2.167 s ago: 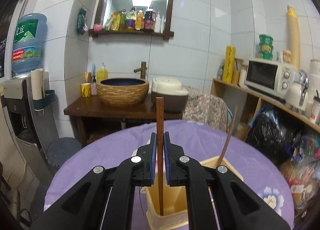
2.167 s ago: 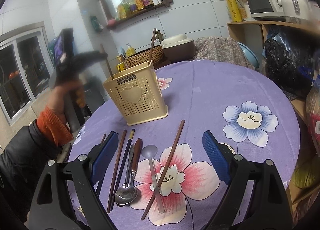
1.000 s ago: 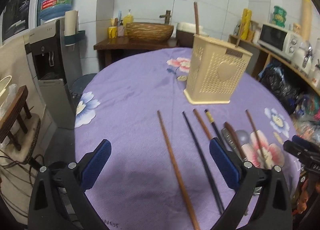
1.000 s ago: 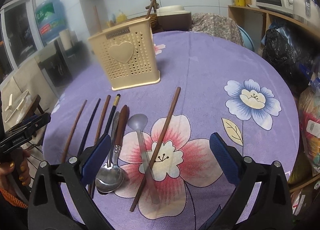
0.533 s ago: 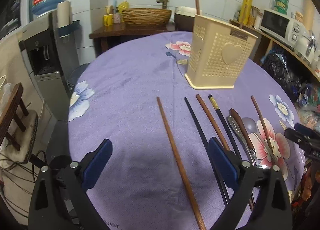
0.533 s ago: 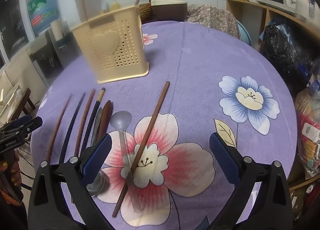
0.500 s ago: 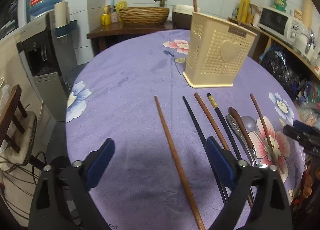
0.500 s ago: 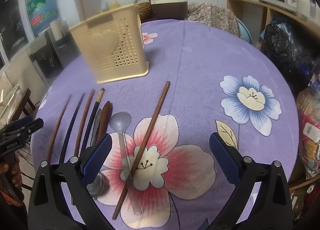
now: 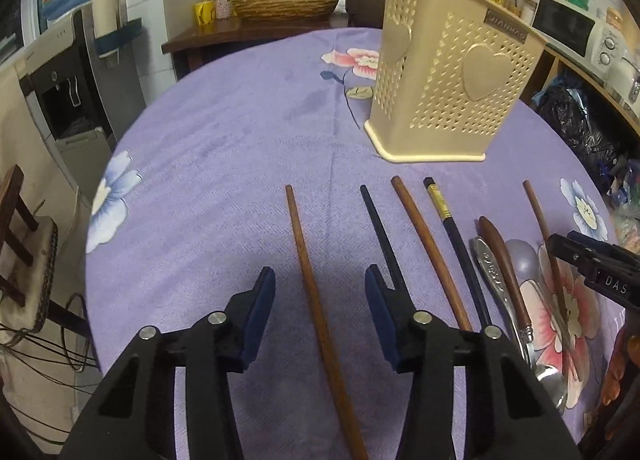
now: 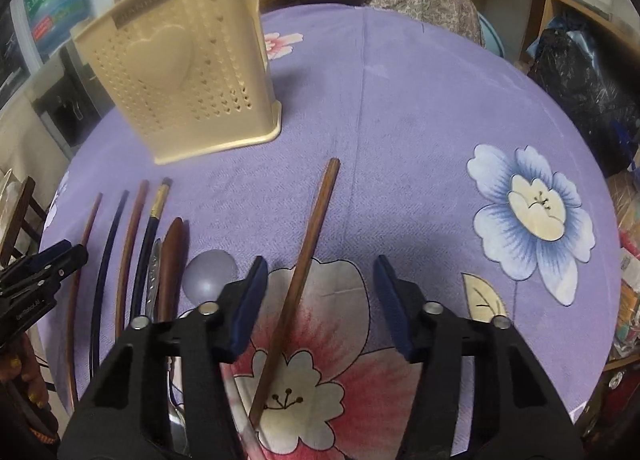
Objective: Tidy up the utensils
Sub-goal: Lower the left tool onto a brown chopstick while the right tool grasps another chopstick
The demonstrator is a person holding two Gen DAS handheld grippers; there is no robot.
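— While both grippers hang over the purple flowered tablecloth (image 9: 224, 148), what sits between their fingers?

— The left gripper (image 9: 320, 296) straddles the leftmost brown chopstick (image 9: 308, 272); its jaws have just been closing but are still spread, pads clear of the wood. The right gripper (image 10: 320, 288) is the same: half-closed around the slanted brown chopstick (image 10: 308, 248), not pinching it.

— Where do the utensils lie?

— In a row on the near side of the cloth, in front of the cream perforated holder (image 9: 452, 92), which stands farther back. Right of the left gripper lie a dark chopstick (image 9: 380, 228), another brown one (image 9: 424, 240), and a black one with a gold band (image 9: 448, 224).

— Anything hard to read?

— Yes. The metal spoon (image 9: 496, 284) and a brown-handled piece (image 9: 500, 260) overlap, and their near ends are hidden behind the gripper's arm. A translucent spoon (image 10: 210, 270) shows only its bowl in the right view. What stands inside the holder is cut off at the frame's top, and the holder is blurred in the right view.
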